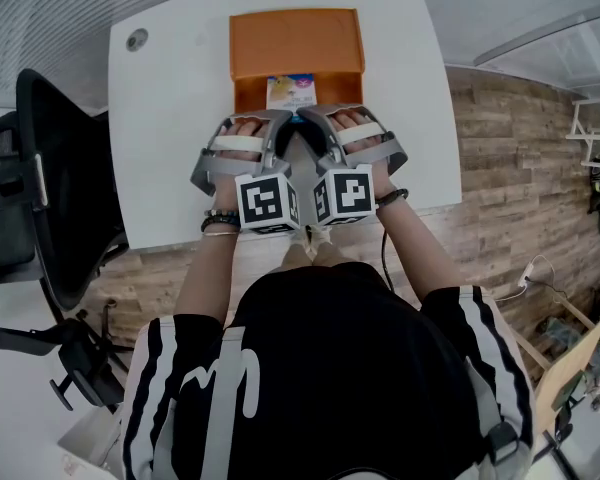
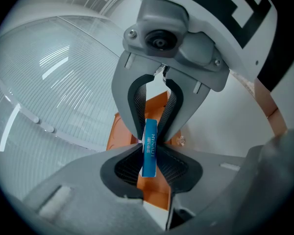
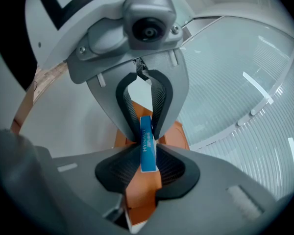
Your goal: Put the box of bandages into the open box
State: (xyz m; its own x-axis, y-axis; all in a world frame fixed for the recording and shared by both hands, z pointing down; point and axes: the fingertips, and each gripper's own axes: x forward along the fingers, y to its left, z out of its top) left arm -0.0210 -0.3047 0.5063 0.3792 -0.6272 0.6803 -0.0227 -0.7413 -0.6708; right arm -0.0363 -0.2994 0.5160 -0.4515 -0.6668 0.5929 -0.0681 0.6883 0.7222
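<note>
The box of bandages hangs flat over the opening of the orange open box at the far middle of the white table. My left gripper and right gripper meet tip to tip at its near edge. In the left gripper view the box's blue side stands on end, pinched in my left gripper, with the right gripper clamped on it from the far side. The right gripper view mirrors this: the blue side sits in my right gripper, the left gripper opposite.
A black office chair stands left of the table. A round cable hole sits in the table's far left corner. Wooden floor lies to the right. The table's near edge runs just under my wrists.
</note>
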